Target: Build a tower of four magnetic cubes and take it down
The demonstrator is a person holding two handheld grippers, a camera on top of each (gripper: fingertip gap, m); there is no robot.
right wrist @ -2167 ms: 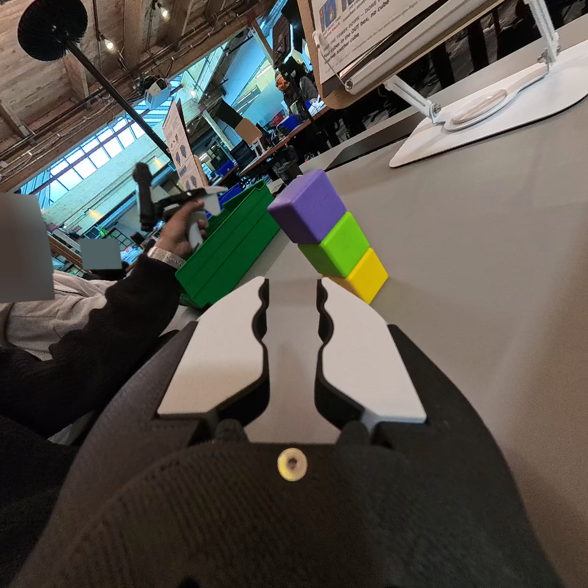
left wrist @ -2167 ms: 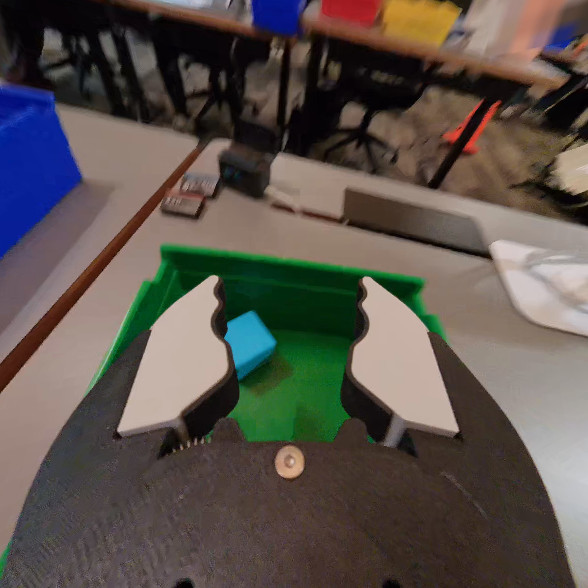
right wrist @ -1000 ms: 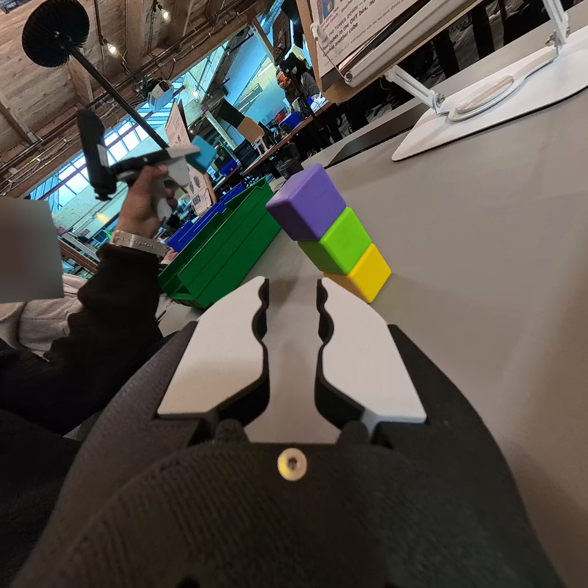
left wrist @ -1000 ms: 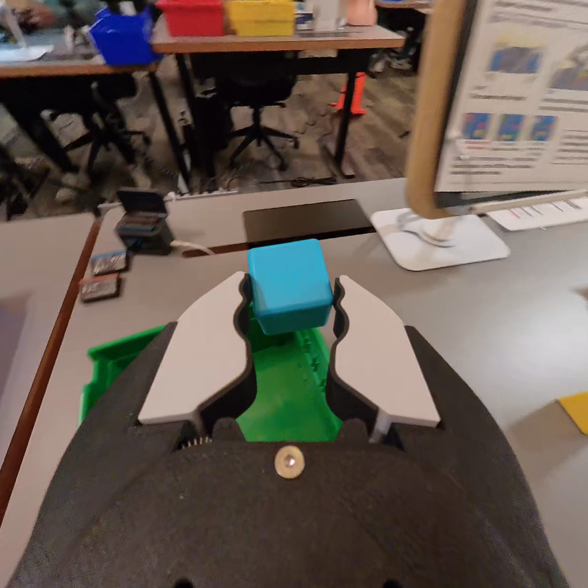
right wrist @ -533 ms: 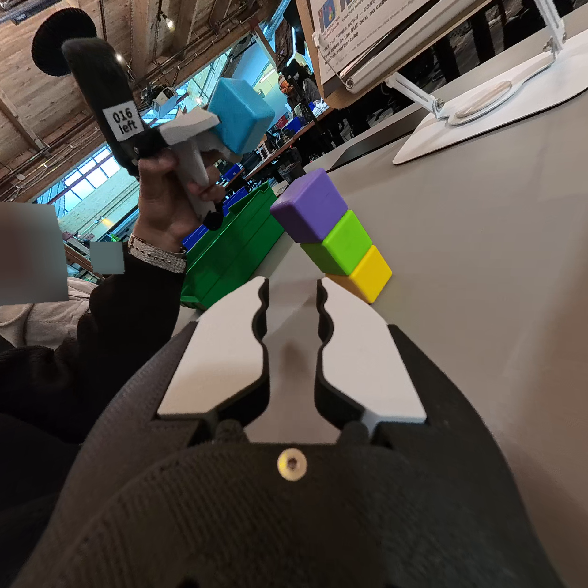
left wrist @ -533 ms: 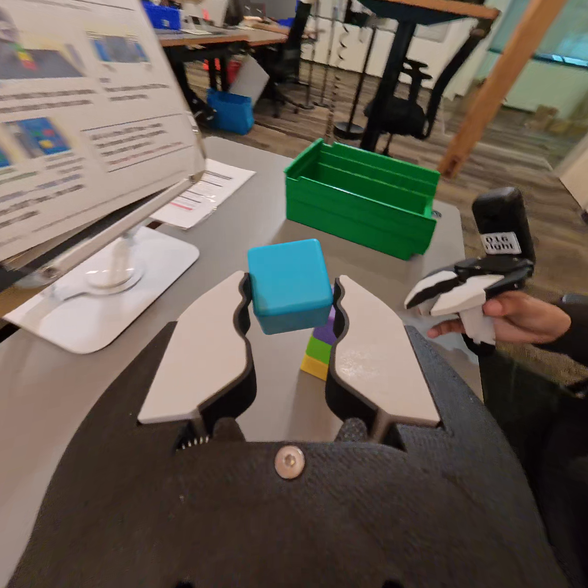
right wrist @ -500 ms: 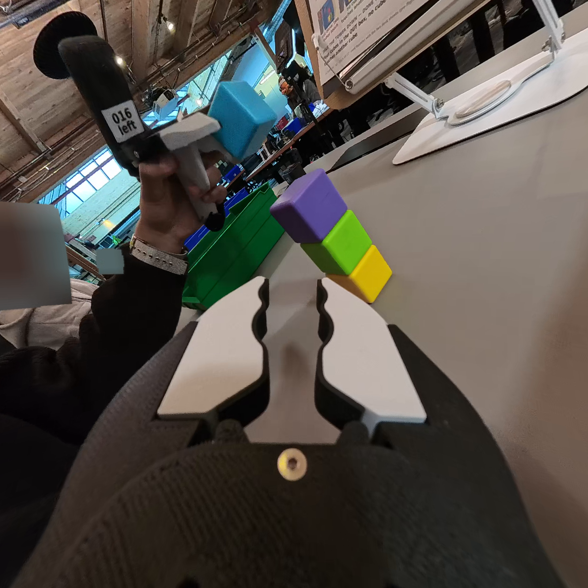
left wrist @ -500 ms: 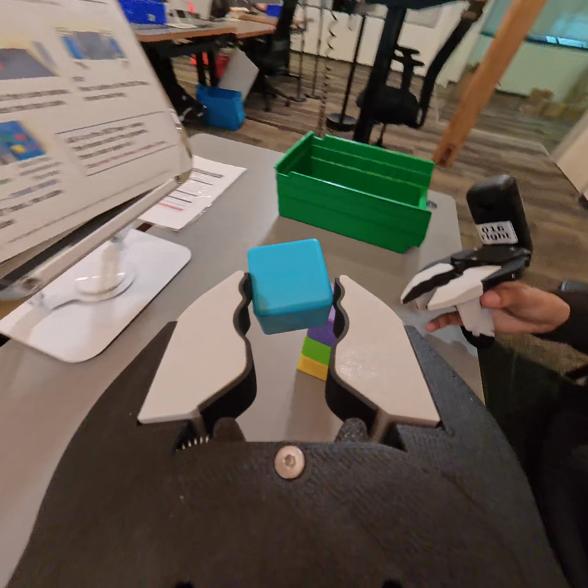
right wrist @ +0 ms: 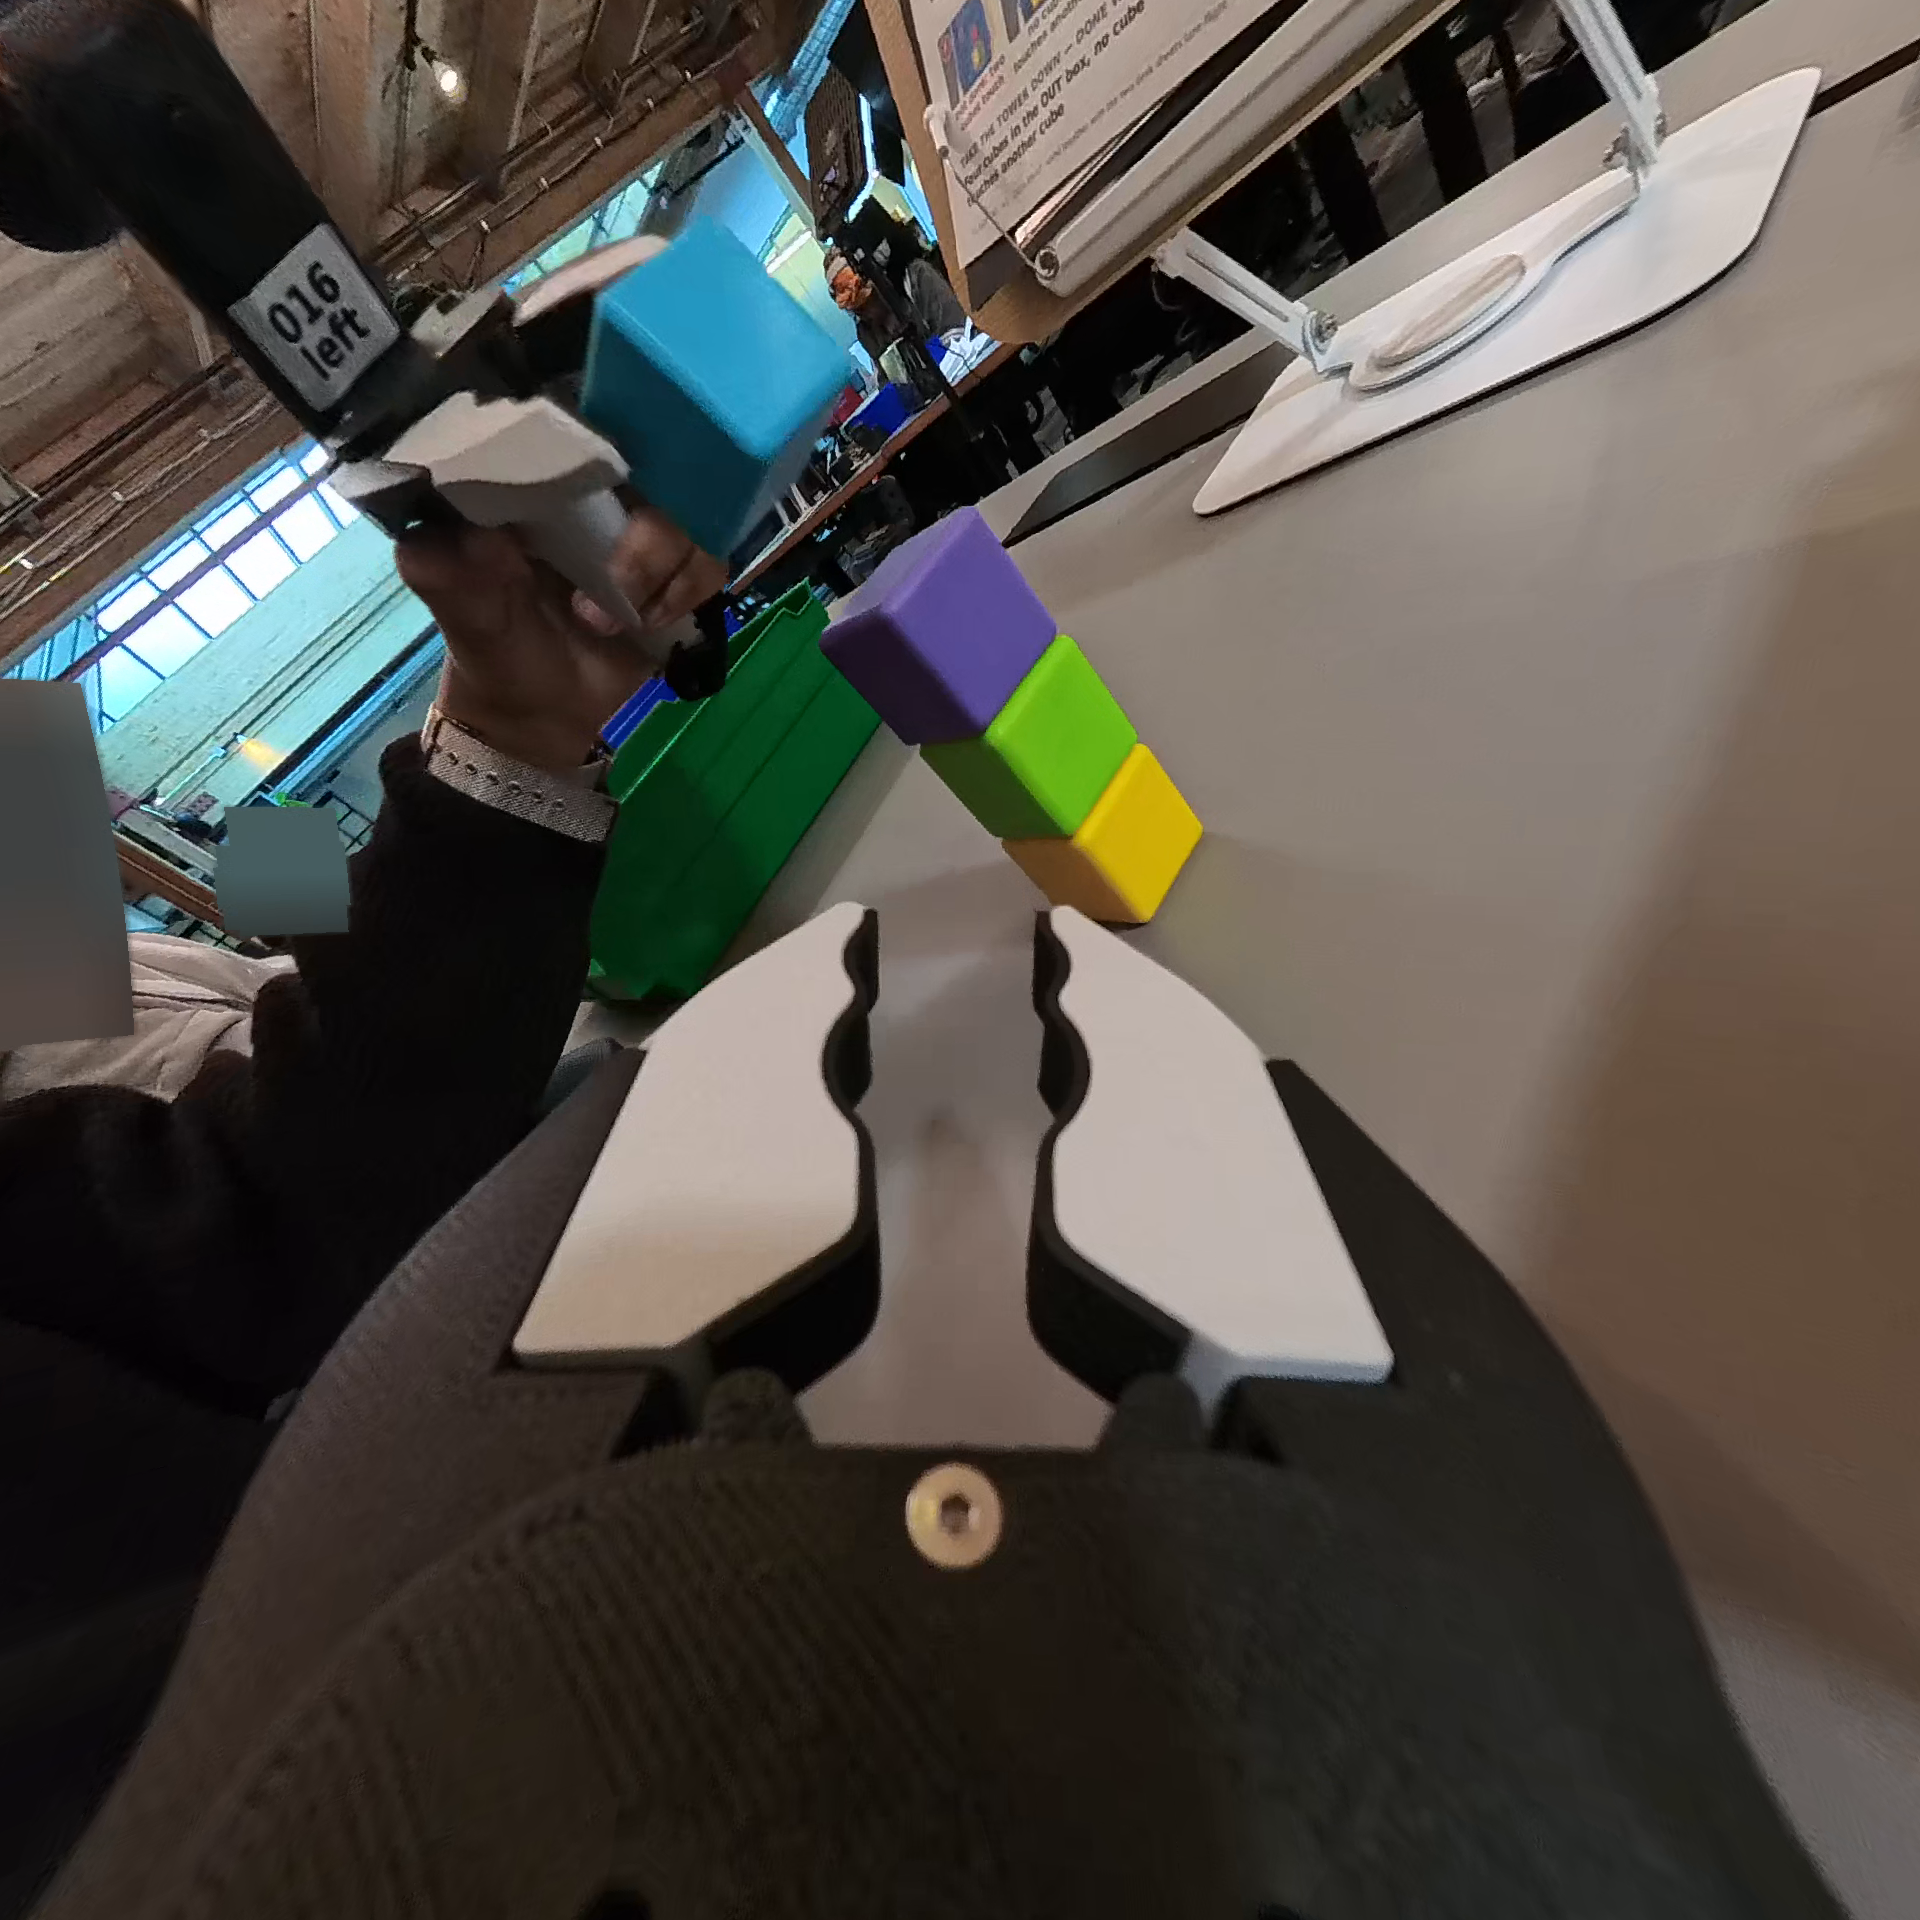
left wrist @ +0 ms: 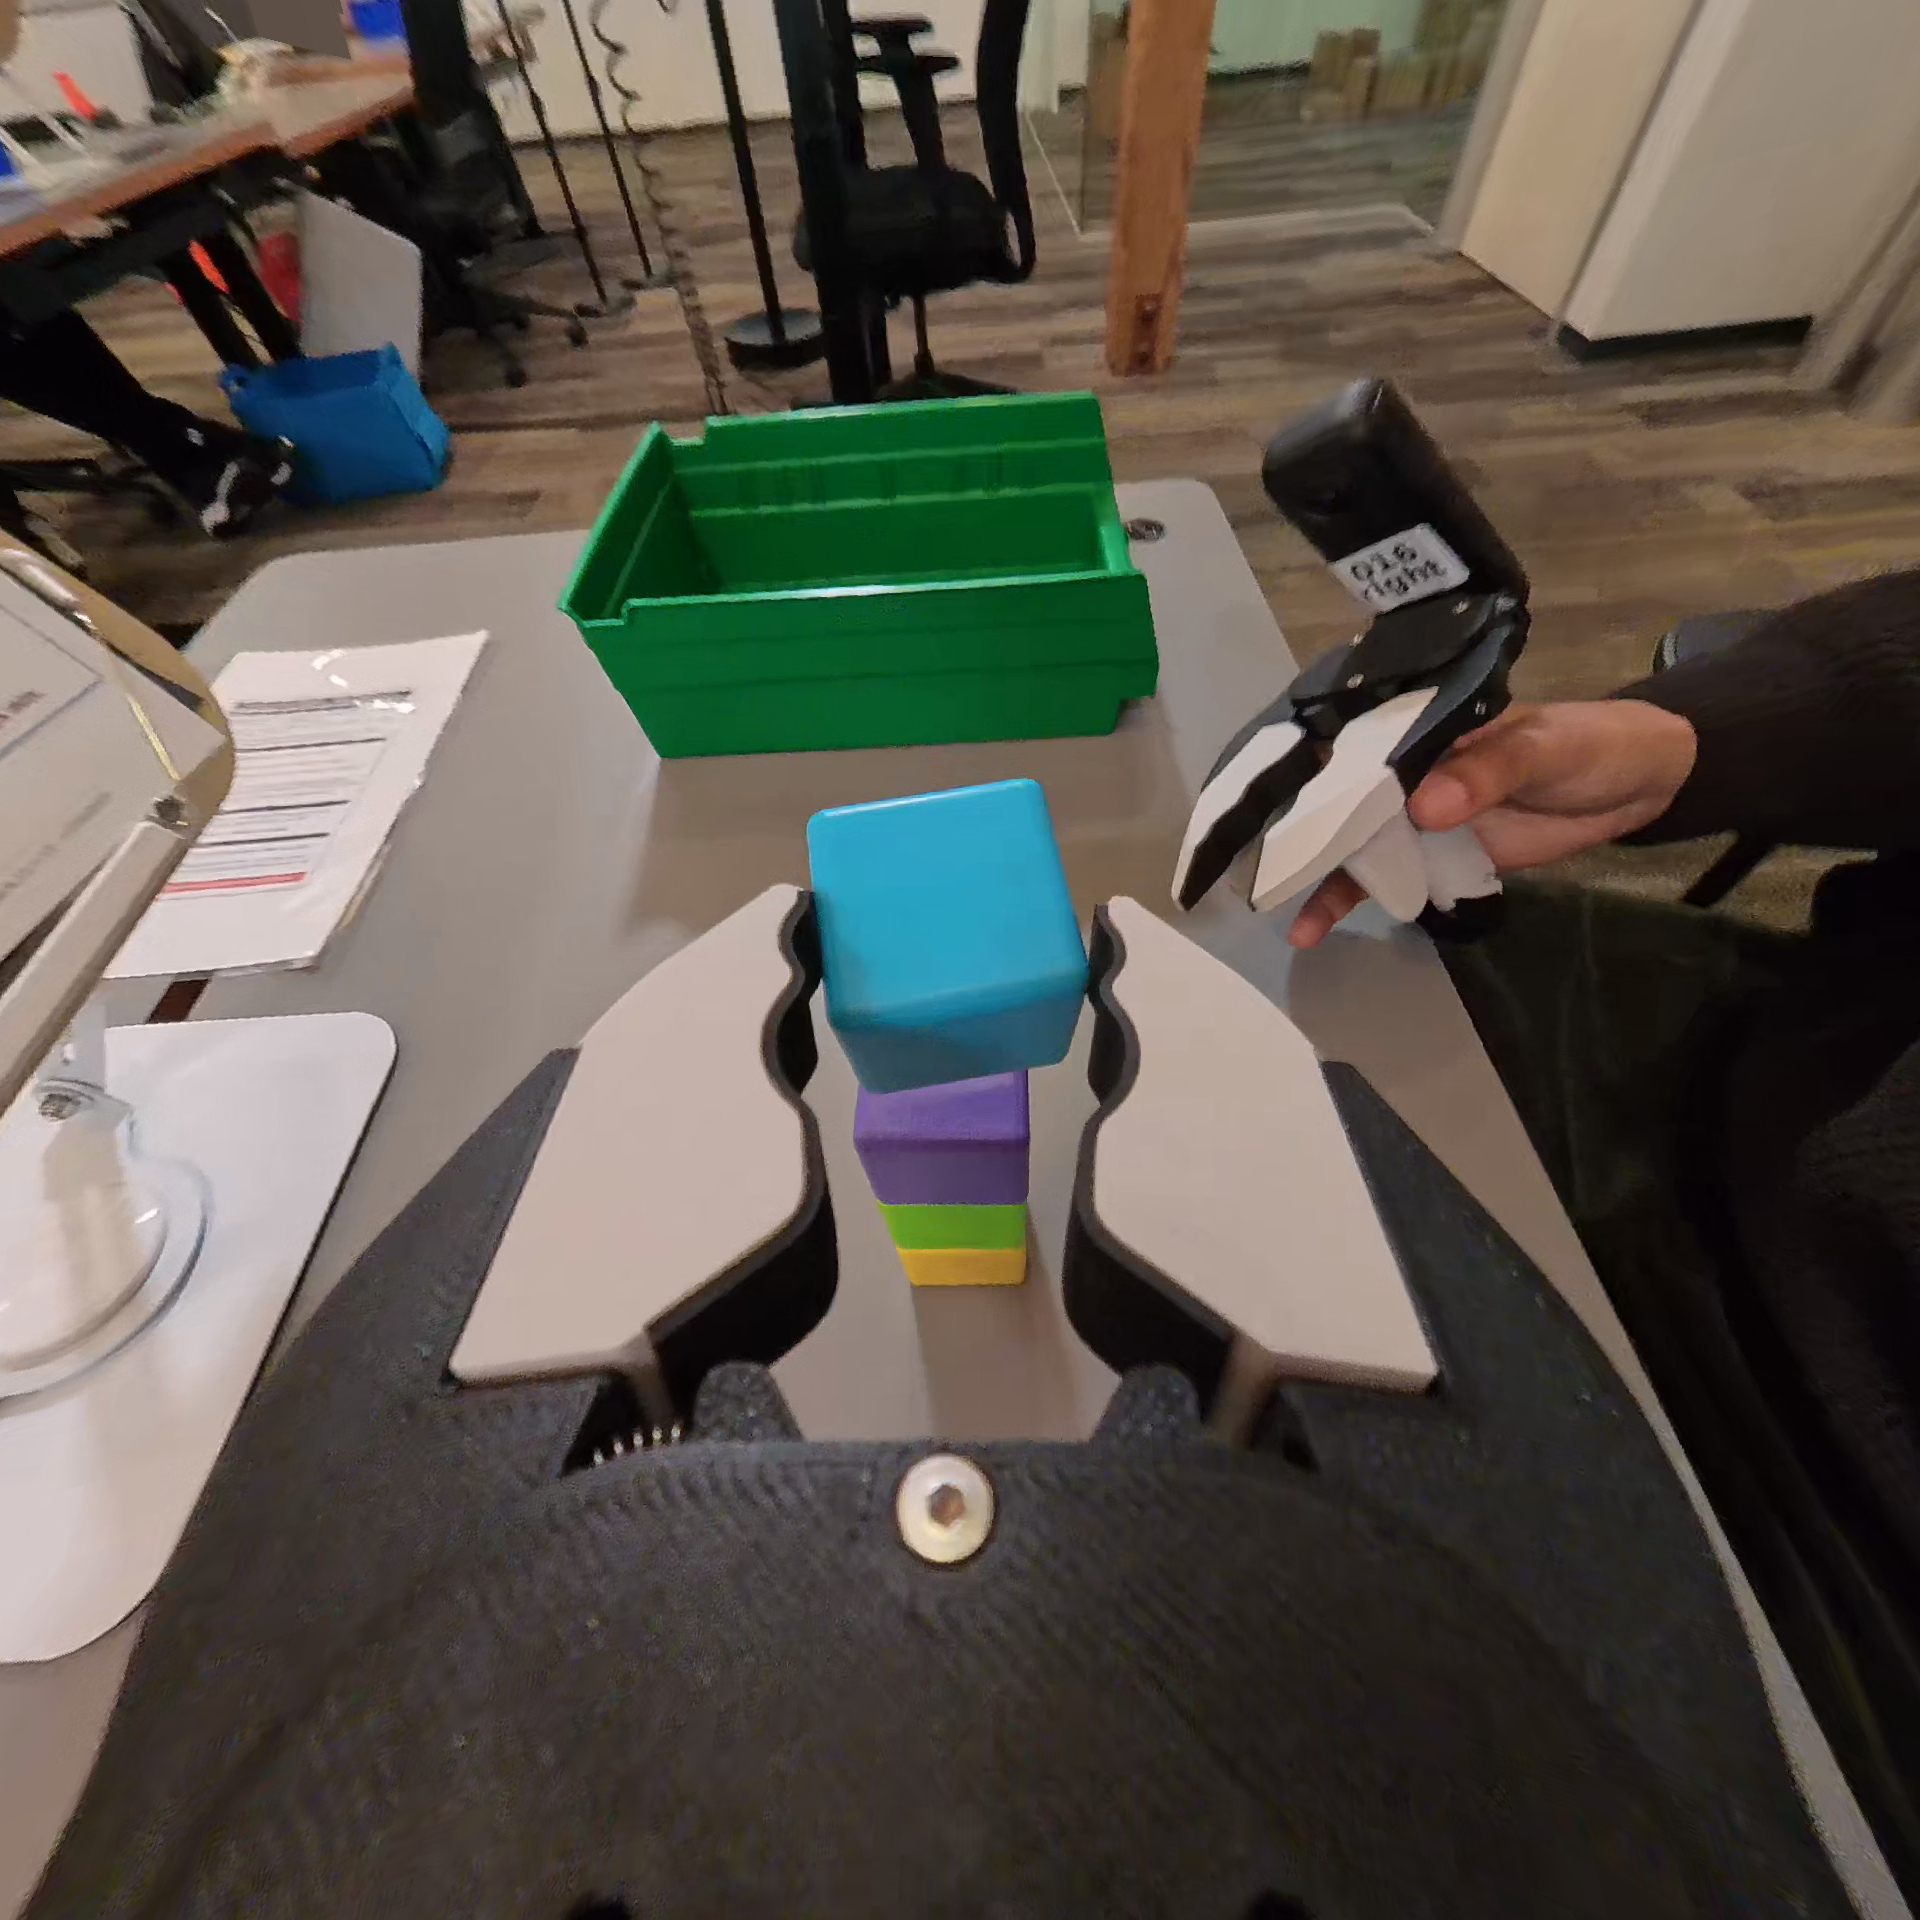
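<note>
left gripper clamps the tilted blue cube mid-frame above the purple/green/yellow stack, risking a topple if set down crooked; right gripper apart, empty, low beside stack.

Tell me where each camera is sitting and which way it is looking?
Left wrist view: sits on the left gripper, looking down past its fingers, shut on the blue cube, at the cube stack and green bin; a hand holding the right gripper shows.
Right wrist view: sits on the right gripper, low over the table, looking at the purple cube, green cube, yellow cube; the person's sleeve shows.
Both share the stack, bin and blue cube.
</note>
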